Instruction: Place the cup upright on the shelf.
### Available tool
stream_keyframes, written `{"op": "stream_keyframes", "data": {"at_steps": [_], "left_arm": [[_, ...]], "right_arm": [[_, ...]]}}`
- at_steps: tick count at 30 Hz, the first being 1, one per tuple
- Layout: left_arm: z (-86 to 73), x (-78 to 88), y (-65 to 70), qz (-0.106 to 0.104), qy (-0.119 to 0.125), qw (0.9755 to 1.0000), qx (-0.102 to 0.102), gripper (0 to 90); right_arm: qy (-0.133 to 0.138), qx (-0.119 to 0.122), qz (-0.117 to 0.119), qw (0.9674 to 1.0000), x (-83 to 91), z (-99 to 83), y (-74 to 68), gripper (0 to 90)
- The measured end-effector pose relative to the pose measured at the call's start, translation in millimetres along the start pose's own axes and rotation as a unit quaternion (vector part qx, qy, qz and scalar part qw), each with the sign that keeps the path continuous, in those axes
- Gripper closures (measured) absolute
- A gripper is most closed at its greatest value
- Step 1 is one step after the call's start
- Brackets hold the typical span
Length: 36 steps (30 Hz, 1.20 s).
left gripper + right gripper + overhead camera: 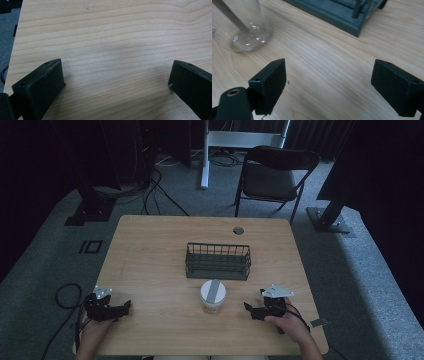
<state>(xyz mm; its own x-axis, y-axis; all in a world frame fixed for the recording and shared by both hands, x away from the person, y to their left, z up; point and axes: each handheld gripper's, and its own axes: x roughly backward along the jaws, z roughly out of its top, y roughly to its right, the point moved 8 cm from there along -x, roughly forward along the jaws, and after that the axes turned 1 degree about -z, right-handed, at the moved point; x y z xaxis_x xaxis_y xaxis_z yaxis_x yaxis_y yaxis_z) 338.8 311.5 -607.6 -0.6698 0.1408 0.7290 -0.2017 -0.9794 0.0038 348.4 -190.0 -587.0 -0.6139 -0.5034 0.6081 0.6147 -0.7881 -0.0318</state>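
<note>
High view: wooden table, dim room. A dark wire basket sits near the table's middle, its long axis running left to right across the table. Just in front of it, on the person's side, stands a clear jar, upright, white lid with a grey strip running front to back. Left gripper rests near the left front corner, pointing right toward the jar; right gripper near the right front, pointing left toward it. Both well apart from the jar. A folding chair stands beyond the table.

Left gripper view: jaws spread wide, bare wood between them.

Right gripper view: jaws spread wide, nothing between. Jar base upper left, basket's base edge upper right, both clear of the jaws.
</note>
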Motion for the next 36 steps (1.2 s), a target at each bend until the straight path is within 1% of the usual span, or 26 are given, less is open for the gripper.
{"op": "stream_keyframes", "data": {"at_steps": [5, 9, 13, 17, 20, 23, 26, 28, 29, 31, 33, 35, 36], "left_arm": [[0.0, 0.0, 0.0, 0.000, 0.000, 1.0000, 0.000, 0.3], [0.0, 0.0, 0.0, 0.000, 0.000, 1.0000, 0.000, 0.2], [0.0, 0.0, 0.0, 0.000, 0.000, 1.0000, 0.000, 0.3], [0.1, -0.1, 0.1, 0.000, 0.000, 1.0000, 0.001, 0.3], [0.1, -0.1, 0.1, 0.000, 0.001, 1.0000, 0.001, 0.3], [0.1, -0.1, 0.1, 0.000, 0.000, 1.0000, 0.001, 0.3], [0.1, 0.0, 0.1, 0.000, 0.000, 1.0000, 0.001, 0.3], [0.1, -0.1, 0.1, 0.000, 0.000, 1.0000, 0.001, 0.3], [0.1, -0.1, 0.1, 0.000, 0.000, 1.0000, 0.001, 0.3], [0.1, 0.0, 0.1, 0.000, 0.000, 1.0000, 0.001, 0.3], [0.1, 0.0, 0.1, 0.000, 0.000, 1.0000, 0.001, 0.2], [0.1, 0.0, 0.1, 0.000, 0.000, 1.0000, 0.001, 0.3], [0.1, 0.0, 0.1, 0.000, 0.000, 1.0000, 0.001, 0.3]], "right_arm": [[0.002, 0.009, 0.017, 0.9998, -3.0, 3.9, -11.8, 12.7], [0.002, 0.021, 0.038, 0.9991, -6.7, 6.6, -25.7, 12.6], [0.002, 0.031, 0.051, 0.9982, -10.2, 8.8, -35.3, 12.7], [0.005, 0.034, 0.060, 0.9976, -13.0, 12.5, -41.9, 12.6], [0.010, 0.036, 0.076, 0.9964, -13.6, 15.7, -48.5, 12.6], [0.013, 0.046, 0.094, 0.9945, -15.0, 18.4, -57.6, 12.6], [0.017, 0.051, 0.102, 0.9933, -17.1, 21.4, -63.4, 12.6], [0.022, 0.048, 0.109, 0.9927, -18.5, 23.9, -66.3, 12.7], [0.022, 0.050, 0.111, 0.9923, -19.1, 24.5, -67.9, 12.6], [0.023, 0.049, 0.113, 0.9922, -20.3, 26.2, -70.3, 12.6], [0.025, 0.052, 0.119, 0.9912, -21.3, 27.5, -73.8, 12.6], [0.027, 0.050, 0.120, 0.9912, -22.1, 28.7, -75.3, 12.6], [0.033, 0.053, 0.127, 0.9899, -24.0, 30.8, -79.5, 12.6]]}}
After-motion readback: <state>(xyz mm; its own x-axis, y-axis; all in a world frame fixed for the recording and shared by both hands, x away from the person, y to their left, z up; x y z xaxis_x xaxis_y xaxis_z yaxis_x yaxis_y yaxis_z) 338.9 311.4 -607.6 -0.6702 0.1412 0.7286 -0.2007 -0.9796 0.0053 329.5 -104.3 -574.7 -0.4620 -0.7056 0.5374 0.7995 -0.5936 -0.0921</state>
